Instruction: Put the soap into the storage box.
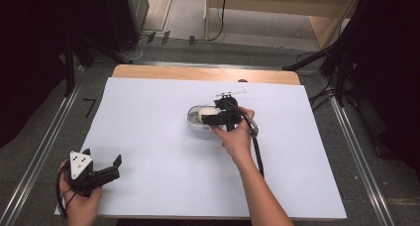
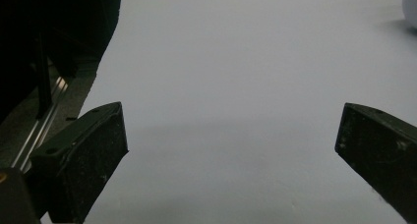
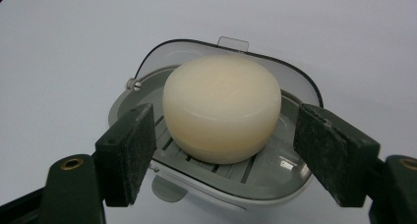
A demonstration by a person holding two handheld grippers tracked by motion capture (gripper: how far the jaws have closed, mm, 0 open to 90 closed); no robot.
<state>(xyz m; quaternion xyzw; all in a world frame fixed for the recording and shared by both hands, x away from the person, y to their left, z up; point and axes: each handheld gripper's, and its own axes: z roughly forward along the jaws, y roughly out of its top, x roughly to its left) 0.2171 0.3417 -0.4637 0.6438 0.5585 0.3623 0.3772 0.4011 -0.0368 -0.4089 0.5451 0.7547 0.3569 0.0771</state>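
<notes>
a round, cream-white soap (image 3: 221,108) sits in a grey soap box (image 3: 211,177) with slats under it and a clear lid (image 3: 226,49) open behind it. the box lies near the middle of the tabletop (image 1: 163,151), a little to the far right. the right gripper (image 1: 214,118) is at the box, and in the right gripper view its jaws are open with the soap directly between them, one pad on each side, not touching as far as i can tell. the soap is round, so no long axis matters; probably only closing is needed. the left gripper (image 1: 118,165) rests at the near left corner, well apart, jaws open over bare tabletop.
</notes>
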